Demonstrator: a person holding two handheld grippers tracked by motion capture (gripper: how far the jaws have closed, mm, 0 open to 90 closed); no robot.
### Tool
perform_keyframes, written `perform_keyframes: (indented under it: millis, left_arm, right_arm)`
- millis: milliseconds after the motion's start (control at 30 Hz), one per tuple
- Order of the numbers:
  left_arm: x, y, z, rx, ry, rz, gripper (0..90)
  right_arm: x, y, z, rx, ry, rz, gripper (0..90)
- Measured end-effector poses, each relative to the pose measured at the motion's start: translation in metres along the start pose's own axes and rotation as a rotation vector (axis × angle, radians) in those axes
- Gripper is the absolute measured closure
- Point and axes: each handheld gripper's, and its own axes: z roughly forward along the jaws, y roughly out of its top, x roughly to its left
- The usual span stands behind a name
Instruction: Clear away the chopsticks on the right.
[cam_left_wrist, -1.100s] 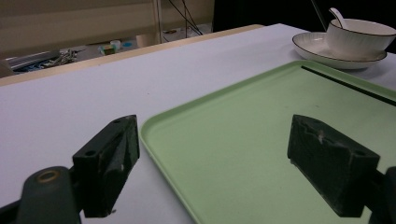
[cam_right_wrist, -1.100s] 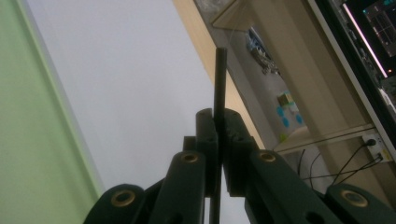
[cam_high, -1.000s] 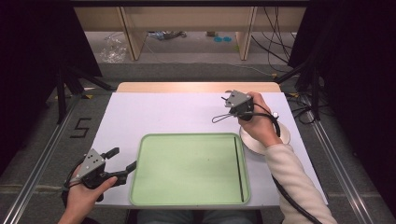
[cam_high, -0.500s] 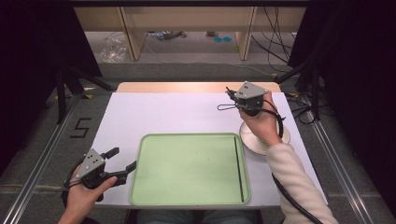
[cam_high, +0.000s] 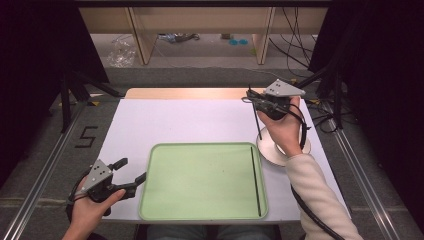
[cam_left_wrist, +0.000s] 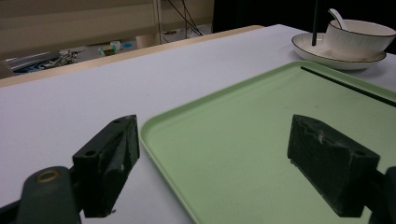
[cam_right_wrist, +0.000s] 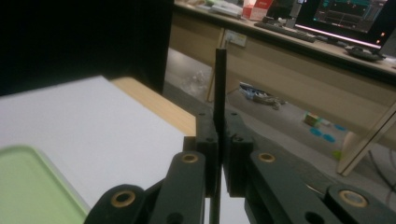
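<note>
White desk (cam_high: 190, 120) under dim light, dark curtains at both sides, clutter and cables on the floor beyond the far edge. Laid out with a green tray (cam_high: 150, 185) at the middle of the near edge and a white plate (cam_high: 270, 156) close off the tray's right rim, toward the desk's right edge. Carried on that plate, as seen from the left gripper view: a ribbed white bowl (cam_left_wrist: 357, 39) with a spoon (cam_left_wrist: 336, 16) leaning in it.

Right gripper (cam_high: 251, 96) raised above the far right part of the desk, jaws pinched tight on a black chopstick (cam_high: 257, 125). Gripped near its upper end, so that most of the stick hung down toward the plate's far rim; whether the lower tip touched the rim could not be told. Held about upright, probably to clear the bowl on the way across to the tray.

Already lying flat in the tray, along its right rim: a second chopstick (cam_high: 255, 180), set lengthwise from far to near. Likely placed there to leave room for its partner just beside it.

Left gripper (cam_high: 131, 170) parked low at the near left corner of the desk, jaws spread wide and holding nothing, pointed at the tray's left rim. Kept near, perhaps, to steady the tray if it slid.
</note>
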Motion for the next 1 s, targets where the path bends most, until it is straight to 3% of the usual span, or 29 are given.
perform_keyframes:
  millis: [100,200,300,333,600,767,900,1000]
  left_arm:
    - [0.0,0.0,0.0,-0.001,-0.003,0.001,16.9]
    - [0.0,0.0,0.0,0.0,0.001,-0.003,16.9]
    - [0.0,0.0,0.0,0.0,0.0,0.0,16.8]
    - [0.0,0.0,0.0,0.0,0.0,-0.001,16.8]
    - [0.0,0.0,0.0,0.0,-0.001,0.0,16.8]
    - [0.0,0.0,0.0,0.0,0.0,-0.002,16.8]
    - [0.0,0.0,0.0,0.002,-0.002,0.003,16.8]
    - [0.0,0.0,0.0,-0.001,-0.003,-0.01,16.8]
  right_arm:
    - [0.002,0.003,-0.003,-0.011,0.015,0.073,87.8]
    - [0.005,0.003,-0.005,0.029,0.028,0.155,87.7]
    - [0.005,0.001,-0.004,0.051,0.026,0.205,87.7]
    - [0.007,0.002,-0.005,0.094,0.031,0.229,87.8]
    - [0.01,-0.003,-0.007,0.203,0.024,0.354,87.7]
    - [0.014,-0.006,-0.007,0.336,0.039,0.436,87.7]
    - [0.017,-0.01,-0.005,0.464,0.048,0.546,87.7]
    - [0.017,-0.017,0.0,0.537,0.03,0.542,87.7]
